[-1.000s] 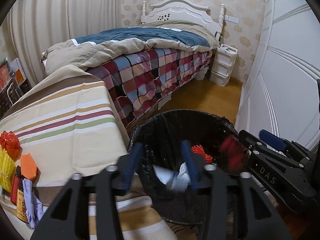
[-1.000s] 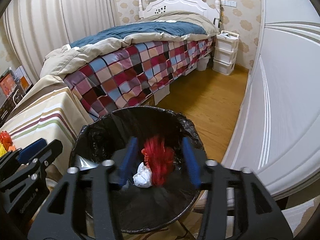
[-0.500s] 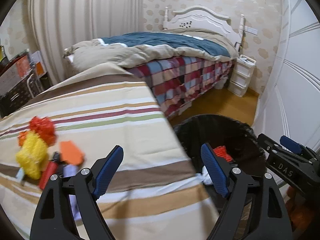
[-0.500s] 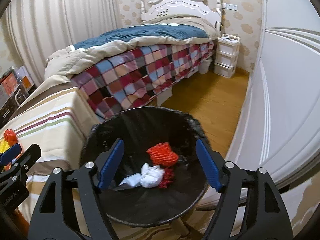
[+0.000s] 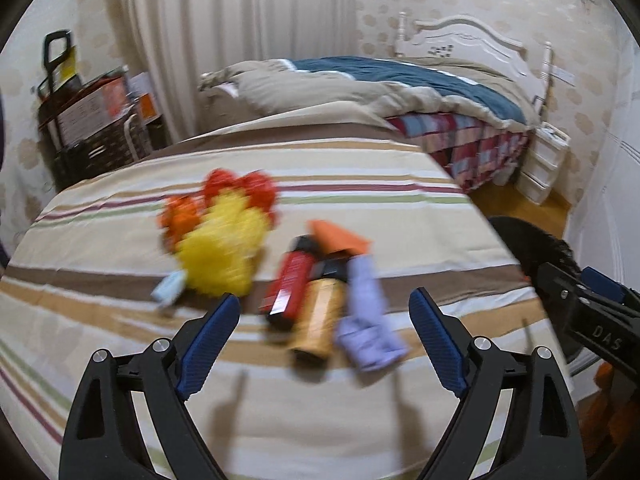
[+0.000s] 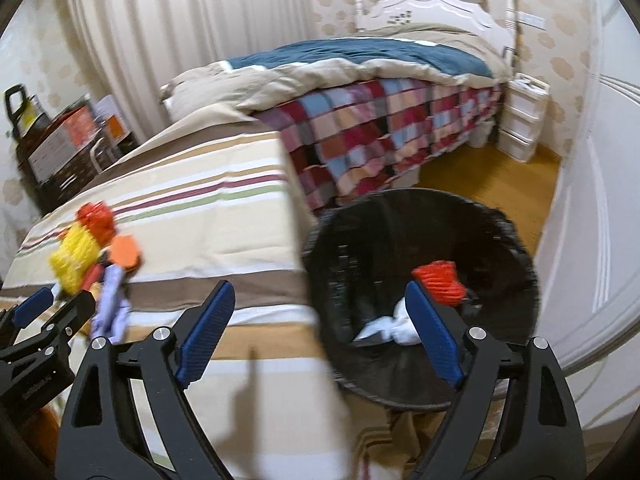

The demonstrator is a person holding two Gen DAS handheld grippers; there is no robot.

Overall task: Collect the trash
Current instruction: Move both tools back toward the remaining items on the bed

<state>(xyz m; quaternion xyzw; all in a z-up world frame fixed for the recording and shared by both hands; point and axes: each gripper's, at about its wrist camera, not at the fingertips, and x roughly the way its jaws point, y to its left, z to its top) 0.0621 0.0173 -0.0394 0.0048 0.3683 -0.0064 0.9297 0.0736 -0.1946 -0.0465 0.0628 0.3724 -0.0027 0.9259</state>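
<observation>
My left gripper [image 5: 324, 336] is open and empty above the striped table [image 5: 360, 168], facing a pile of trash: a yellow mesh ball [image 5: 222, 254], red-orange mesh [image 5: 240, 186], an orange paper [image 5: 340, 236], a red tube [image 5: 290, 280], an orange-brown tube [image 5: 320, 320] and a lilac wrapper [image 5: 366, 320]. My right gripper [image 6: 318, 332] is open and empty over the table's edge beside the black-lined trash bin [image 6: 340, 256], which holds red mesh [image 6: 440, 280] and white paper [image 6: 394, 326]. The pile also shows in the right wrist view [image 6: 92, 256].
A bed with a plaid cover [image 6: 380, 128] stands behind the table. White drawers [image 6: 520, 120] sit by the headboard. A white wardrobe [image 6: 600, 180] runs along the right. A dark rack of boxes [image 5: 92, 120] is at the far left. Wooden floor [image 6: 480, 172] lies between bed and wardrobe.
Both grippers opened over the bin; the red mesh dropped from the right one into it. Both then swung left, the left one from the bin to the trash pile on the table.
</observation>
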